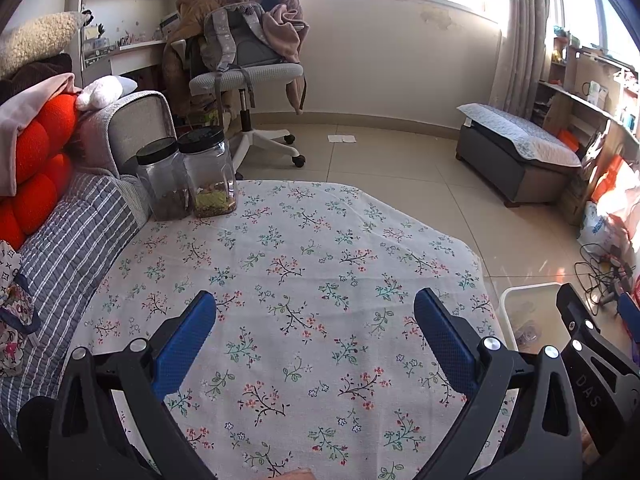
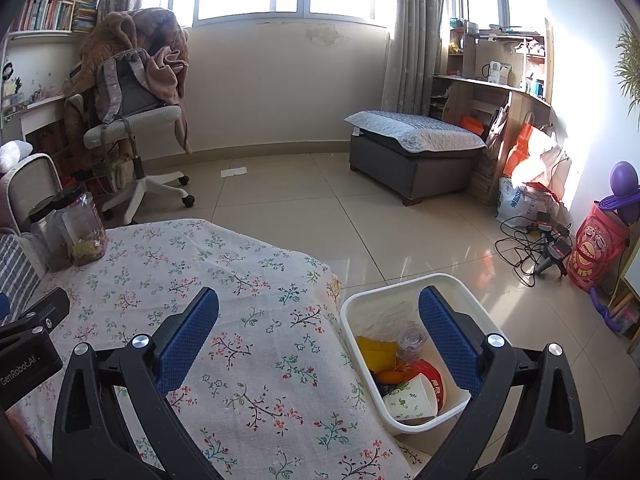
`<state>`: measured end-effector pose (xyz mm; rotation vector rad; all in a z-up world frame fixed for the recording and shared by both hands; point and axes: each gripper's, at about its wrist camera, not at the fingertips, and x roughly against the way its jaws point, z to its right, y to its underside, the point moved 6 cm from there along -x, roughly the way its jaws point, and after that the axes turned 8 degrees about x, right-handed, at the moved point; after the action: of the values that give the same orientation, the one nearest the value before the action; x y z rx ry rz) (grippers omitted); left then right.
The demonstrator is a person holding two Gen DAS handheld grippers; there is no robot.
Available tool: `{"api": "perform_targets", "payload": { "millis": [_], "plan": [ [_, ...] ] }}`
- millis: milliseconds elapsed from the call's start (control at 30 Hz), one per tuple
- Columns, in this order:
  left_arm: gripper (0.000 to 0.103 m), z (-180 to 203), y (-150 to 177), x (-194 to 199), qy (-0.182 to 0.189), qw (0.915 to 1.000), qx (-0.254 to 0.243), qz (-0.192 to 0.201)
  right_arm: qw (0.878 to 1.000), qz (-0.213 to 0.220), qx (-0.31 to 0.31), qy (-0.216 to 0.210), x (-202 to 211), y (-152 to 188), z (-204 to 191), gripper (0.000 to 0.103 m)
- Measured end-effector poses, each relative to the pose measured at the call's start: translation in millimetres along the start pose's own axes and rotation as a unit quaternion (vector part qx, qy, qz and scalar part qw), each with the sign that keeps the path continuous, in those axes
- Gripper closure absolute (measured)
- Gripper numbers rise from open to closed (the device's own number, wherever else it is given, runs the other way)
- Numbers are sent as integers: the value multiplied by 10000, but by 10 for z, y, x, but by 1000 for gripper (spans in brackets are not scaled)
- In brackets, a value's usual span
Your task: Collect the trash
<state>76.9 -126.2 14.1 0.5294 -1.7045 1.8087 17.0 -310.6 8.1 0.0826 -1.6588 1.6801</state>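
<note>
The left gripper holds its blue fingers wide apart with nothing between them, hovering over the floral tablecloth. The right gripper is likewise spread and empty; its left finger hangs over the cloth and its right finger over the white bin, which stands on the floor just beside the table's right edge.

Inside the bin lies collected trash: a paper cup on its side at the near end, a red-printed bowl or cup against it, yellow and orange wrappers to the left, and a clear plastic piece toward the far side. In the left wrist view only the bin's far-left corner shows, at the right.

The cloth between and ahead of both grippers carries no loose litter. The only items on it are two dark-lidded clear jars at the far left corner, holding what appear to be dried goods; they look like storage, not rubbish.

Judged from this, the tabletop part of the task seems finished. Possibly still outstanding is a white sheet of paper lying well away on the floor tiles near the office chair, though whether it counts as trash cannot be told.
</note>
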Motion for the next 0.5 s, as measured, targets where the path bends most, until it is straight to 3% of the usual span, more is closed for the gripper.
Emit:
{"api": "perform_targets", "payload": {
  "millis": [500],
  "plan": [
    [7,17,-2,16,7,10000,-56,45,10000,-41,22,-22,-15,1,-30,7]
  ]
}}
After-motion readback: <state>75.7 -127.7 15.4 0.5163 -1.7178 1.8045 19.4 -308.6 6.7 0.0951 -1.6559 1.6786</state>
